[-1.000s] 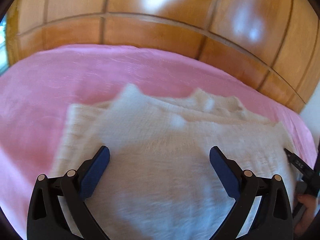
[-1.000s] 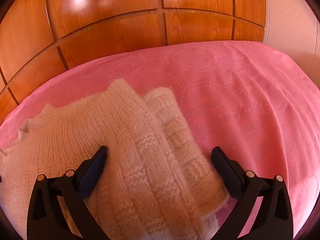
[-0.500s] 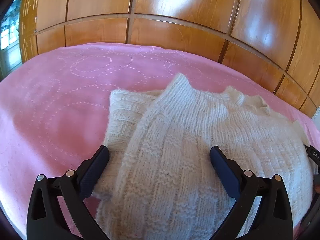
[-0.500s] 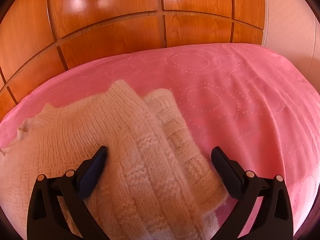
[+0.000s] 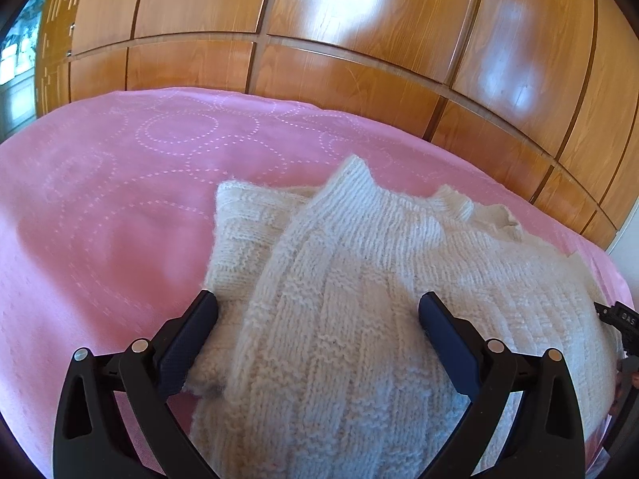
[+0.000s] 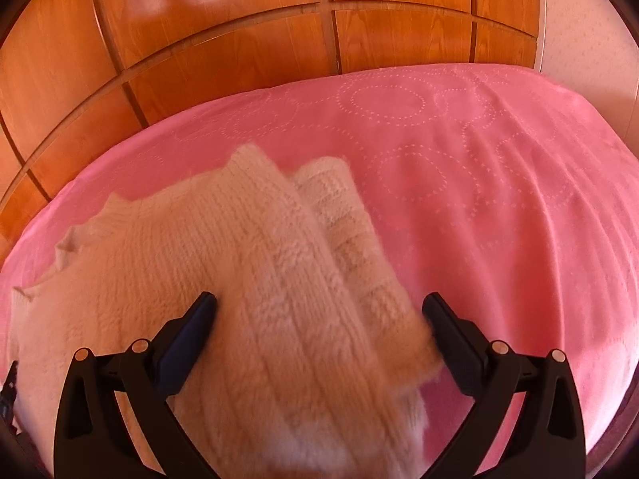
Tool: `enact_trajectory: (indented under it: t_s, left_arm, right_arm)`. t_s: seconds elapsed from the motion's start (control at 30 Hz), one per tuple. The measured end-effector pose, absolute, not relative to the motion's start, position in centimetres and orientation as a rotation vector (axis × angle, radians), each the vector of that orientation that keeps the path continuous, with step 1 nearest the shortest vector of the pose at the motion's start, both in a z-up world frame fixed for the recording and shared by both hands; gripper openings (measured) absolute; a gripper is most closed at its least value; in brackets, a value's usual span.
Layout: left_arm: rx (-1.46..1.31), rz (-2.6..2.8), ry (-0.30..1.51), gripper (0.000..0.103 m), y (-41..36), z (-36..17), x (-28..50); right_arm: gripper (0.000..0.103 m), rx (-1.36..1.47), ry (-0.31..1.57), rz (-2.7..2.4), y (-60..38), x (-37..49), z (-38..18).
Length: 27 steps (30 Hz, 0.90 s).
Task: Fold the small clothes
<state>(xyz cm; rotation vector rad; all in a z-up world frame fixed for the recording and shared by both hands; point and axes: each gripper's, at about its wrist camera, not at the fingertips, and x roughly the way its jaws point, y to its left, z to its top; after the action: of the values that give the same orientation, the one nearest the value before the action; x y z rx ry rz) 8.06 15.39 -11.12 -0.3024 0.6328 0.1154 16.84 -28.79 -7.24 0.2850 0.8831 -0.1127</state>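
A small cream knitted sweater (image 5: 359,279) lies on the pink bedspread (image 5: 100,219), with a sleeve folded in over its body on the left. My left gripper (image 5: 317,311) is open and hovers just above the sweater's left part, holding nothing. In the right wrist view the same sweater (image 6: 207,279) has its right sleeve folded in over the body. My right gripper (image 6: 319,311) is open over that folded sleeve, empty. The right gripper's tip also shows at the right edge of the left wrist view (image 5: 621,319).
The pink bedspread (image 6: 499,219) has dotted circle stitching and stretches to the right of the sweater. A glossy wooden panelled wall (image 5: 359,60) runs along the far edge of the bed. A white wall (image 6: 591,20) stands at the far right.
My left gripper has swung left and pulled back a little, so more bedspread shows on the left. The right gripper has barely moved. Both stay open.
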Motion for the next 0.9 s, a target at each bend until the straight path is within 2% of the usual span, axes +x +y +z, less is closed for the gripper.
enact_trajectory:
  t_s: [0.2,0.47,0.7,0.9]
  left_arm:
    - [-0.314,0.102,0.628,0.099,15.6,-11.2,8.0]
    - [-0.315,0.102,0.628,0.099,15.6,-11.2,8.0]
    - [-0.326,0.093,0.63,0.099,15.8,-11.1,7.9]
    - [-0.466,0.191,0.597,0.099,19.2,-10.3,5.1]
  right_arm:
    - [0.101,0.193,0.86,-0.077,-27.9,14.2,-6.5]
    - [0.101,0.031,0.731,0.071,-23.7,9.4,-3.5]
    - [0.101,-0.23,0.779,0.075,-19.0,7.7,-7.8]
    - [0.101,-0.151,0.713,0.059,-19.6,6.8,-8.8]
